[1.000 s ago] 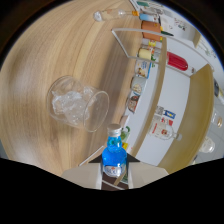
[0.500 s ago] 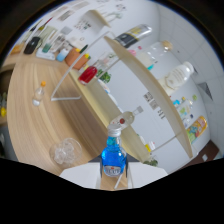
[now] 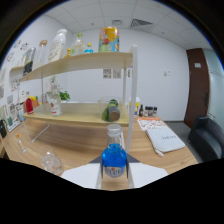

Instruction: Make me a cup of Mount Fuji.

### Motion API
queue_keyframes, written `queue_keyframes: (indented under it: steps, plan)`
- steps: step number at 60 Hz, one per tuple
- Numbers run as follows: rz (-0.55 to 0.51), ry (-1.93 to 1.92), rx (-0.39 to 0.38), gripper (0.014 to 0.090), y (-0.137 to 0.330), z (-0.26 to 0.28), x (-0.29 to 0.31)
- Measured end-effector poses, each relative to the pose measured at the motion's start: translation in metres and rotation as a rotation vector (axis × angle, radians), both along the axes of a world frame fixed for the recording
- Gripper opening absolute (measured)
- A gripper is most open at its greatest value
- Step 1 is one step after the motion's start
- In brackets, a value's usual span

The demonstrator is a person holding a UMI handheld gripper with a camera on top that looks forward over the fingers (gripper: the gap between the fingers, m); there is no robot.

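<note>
Between our jaws we grip a blue bottle upright, above the wooden counter; a clear glass stands nearby, shelves beyond.

We see open counter ahead; a shelf post and glass crowd our path.

My view is evenly bright, lit by soft ceiling light; the white wall glows without hard shadows. The wide lens bends the shelf and darkens the round rim. Everything is soft, and the blue bottle close ahead is blurred.
</note>
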State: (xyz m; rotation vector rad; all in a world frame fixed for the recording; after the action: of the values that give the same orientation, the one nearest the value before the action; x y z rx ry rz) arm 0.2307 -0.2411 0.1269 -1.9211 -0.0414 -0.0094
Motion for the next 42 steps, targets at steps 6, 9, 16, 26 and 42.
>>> queue_keyframes:
  steps: [6, 9, 16, 26, 42]
  plan:
    - [-0.032, 0.020, -0.060, 0.0347, 0.003, -0.035, 0.021]
    - [-0.045, 0.037, -0.090, 0.0348, 0.005, -0.049, 0.028]
    - [-0.055, 0.049, -0.146, 0.0347, 0.009, -0.076, 0.039]
    - [-0.034, 0.067, -0.214, 0.0350, 0.014, -0.100, 0.037]
    - [-0.014, 0.076, -0.269, 0.0359, 0.018, -0.112, 0.035]
